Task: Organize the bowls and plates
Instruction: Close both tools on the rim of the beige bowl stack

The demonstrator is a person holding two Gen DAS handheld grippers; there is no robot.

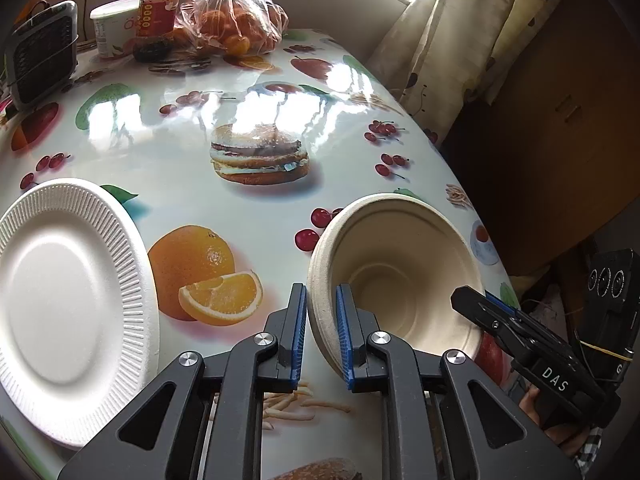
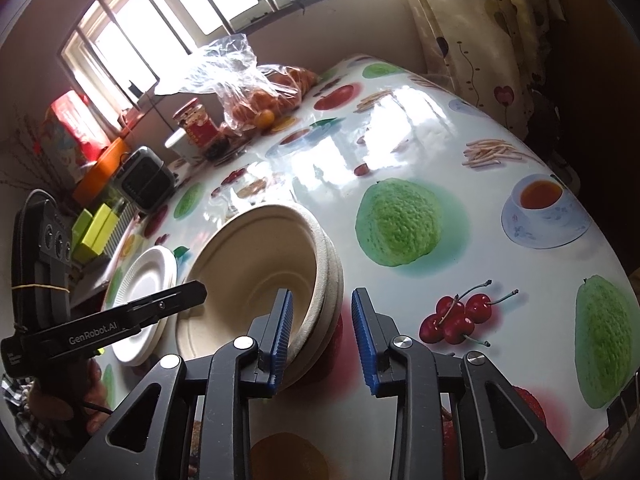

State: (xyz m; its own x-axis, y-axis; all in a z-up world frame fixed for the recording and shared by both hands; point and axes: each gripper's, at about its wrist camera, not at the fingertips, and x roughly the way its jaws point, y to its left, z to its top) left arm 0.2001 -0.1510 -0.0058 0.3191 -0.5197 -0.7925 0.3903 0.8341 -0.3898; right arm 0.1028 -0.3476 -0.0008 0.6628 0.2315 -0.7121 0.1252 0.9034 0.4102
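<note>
At the bottom centre of the left wrist view, the left hand-held gripper [image 1: 322,336] straddles the near rim of the bowl stack [image 1: 400,276], one blue pad outside the wall and one inside. A sliver of gap shows on the outer side, so I judge the jaws nearly closed but not yet clamped on the rim. In the right wrist view, the right hand-held gripper [image 2: 322,336] stands open: its left pad is inside the stack's rim [image 2: 320,276], and its right pad is well clear, over the bench [image 2: 440,184].

The stack holds at least two or three nested bowls, tilted up off the bench. The main risk is a pinch that catches only the top bowl, so the others drop or slide on the glossy cloth. Thin pulp rims may also buckle under a hard squeeze.

At the left edge, the plate [image 1: 68,300] lies just beside the bowls; a swing that way could knock it. Farther off, the bag of oranges [image 1: 236,20] and the jar [image 1: 160,4] are well apart.
</note>
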